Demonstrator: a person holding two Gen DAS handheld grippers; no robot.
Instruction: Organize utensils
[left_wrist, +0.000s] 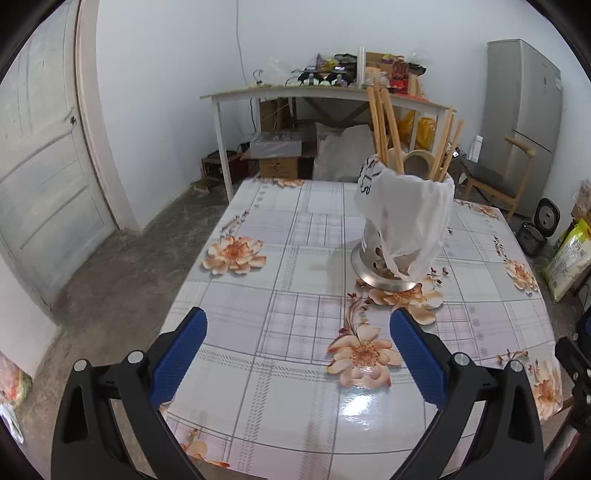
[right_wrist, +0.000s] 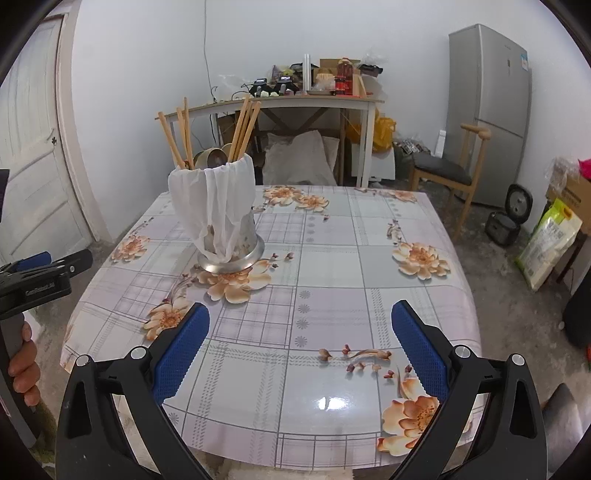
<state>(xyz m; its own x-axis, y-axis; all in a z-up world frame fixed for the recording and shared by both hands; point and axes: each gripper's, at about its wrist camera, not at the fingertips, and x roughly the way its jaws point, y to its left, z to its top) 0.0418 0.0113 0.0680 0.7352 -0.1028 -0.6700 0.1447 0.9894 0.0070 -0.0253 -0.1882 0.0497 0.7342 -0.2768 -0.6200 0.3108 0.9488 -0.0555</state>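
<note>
- Left wrist view: left gripper spread wide, nothing between the blue pads, hovering over the near part of the table.
- Steel utensil holder upright toward the far right of the table, well apart from the pads, base on a printed flower.
- White plastic bag draped over the rim and down the side; thin, soft and slippery by the look, likely to slide rather than give firm purchase.
- Chopsticks stand tilted out of the top in 2 loose clusters, a spoon bowl between them; stiff, light and slim, best pinched high on the bare shafts.
- Holder probably light and tippy if pulled sideways.
- Right wrist view: right gripper equally wide apart and holding nothing, low over the near edge.
- Holder far left here, bag hiding most of its wall, chopsticks fanned above.
- Left tool at the frame's left edge, hand on its grip.
- Nothing else on the tablecloth; cluttered side table, chair and fridge beyond, out of the way.
</note>
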